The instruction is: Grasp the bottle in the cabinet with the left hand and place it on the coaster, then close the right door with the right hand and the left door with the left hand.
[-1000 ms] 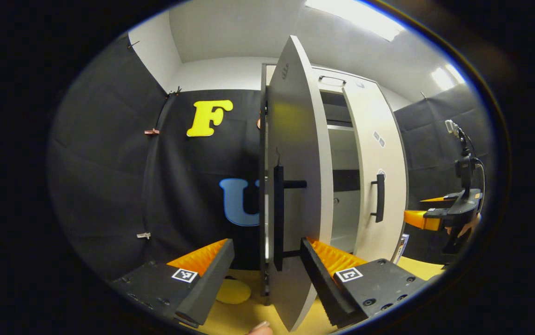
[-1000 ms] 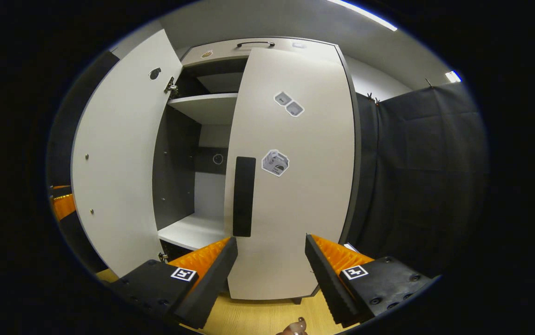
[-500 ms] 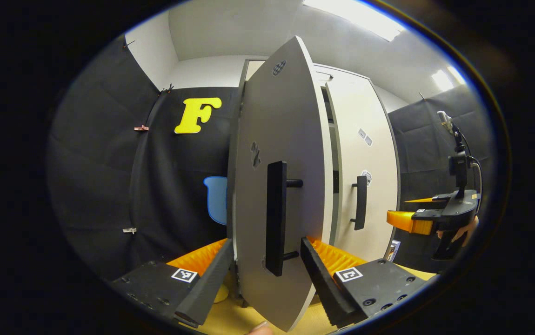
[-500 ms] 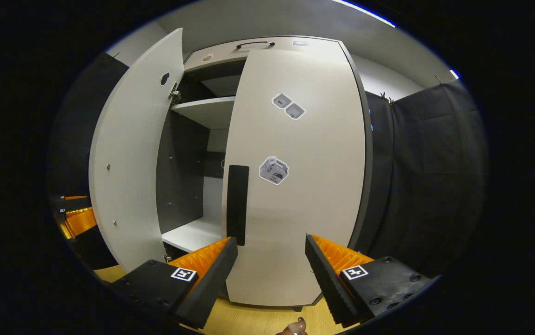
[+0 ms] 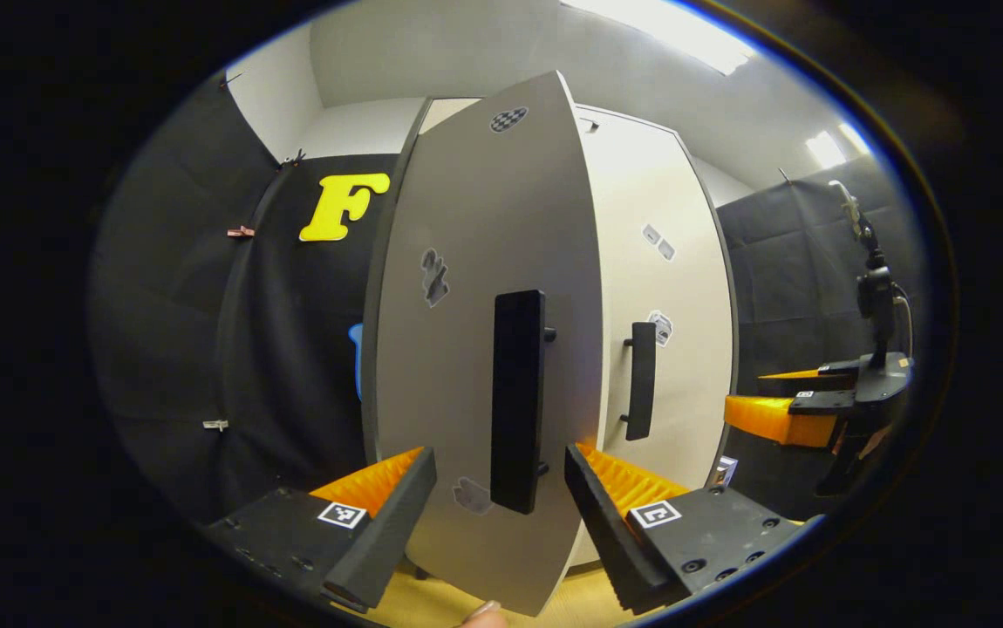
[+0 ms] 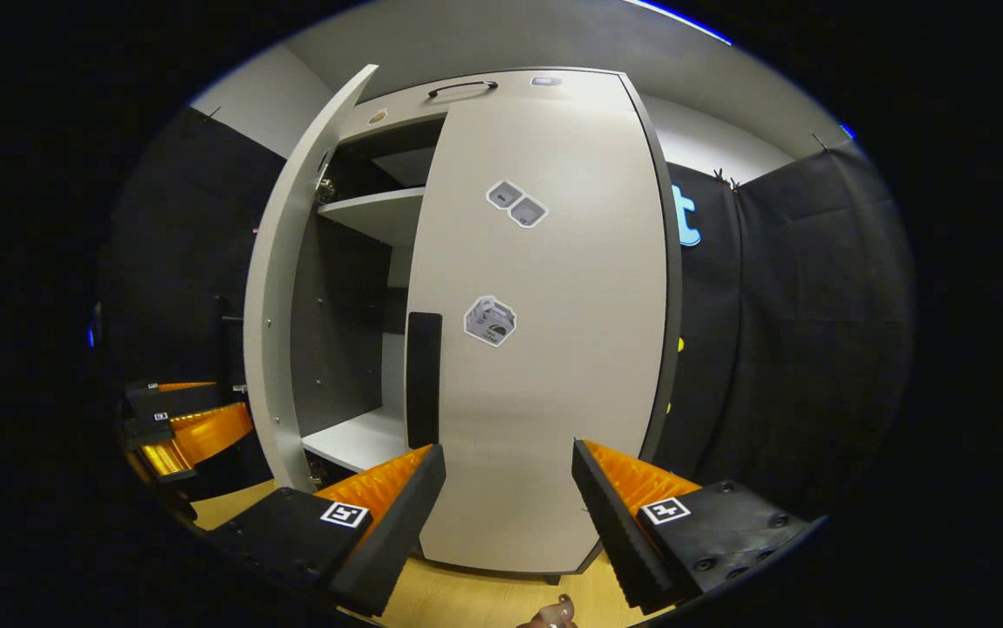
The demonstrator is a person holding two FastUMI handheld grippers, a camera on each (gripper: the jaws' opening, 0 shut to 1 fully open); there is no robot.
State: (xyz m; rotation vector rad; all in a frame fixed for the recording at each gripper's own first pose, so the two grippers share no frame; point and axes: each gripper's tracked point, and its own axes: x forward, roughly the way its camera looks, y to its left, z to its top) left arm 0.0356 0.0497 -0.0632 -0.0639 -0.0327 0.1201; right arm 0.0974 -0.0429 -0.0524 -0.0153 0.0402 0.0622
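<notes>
Grey-white and flat, the left door [image 5: 484,349] of the tall cabinet [image 6: 545,83] stands partly open, and its long black bar handle [image 5: 517,401] lies between the spread fingers of the left gripper [image 5: 500,506], which grip nothing. Beside it, the white right door [image 6: 545,349] with stickers looks closed. In the left gripper view the right gripper [image 5: 781,414] waits apart at the right; its fingers are open and empty. The bottle and coaster I cannot see. The wooden tabletop [image 6: 484,597] lies below.
</notes>
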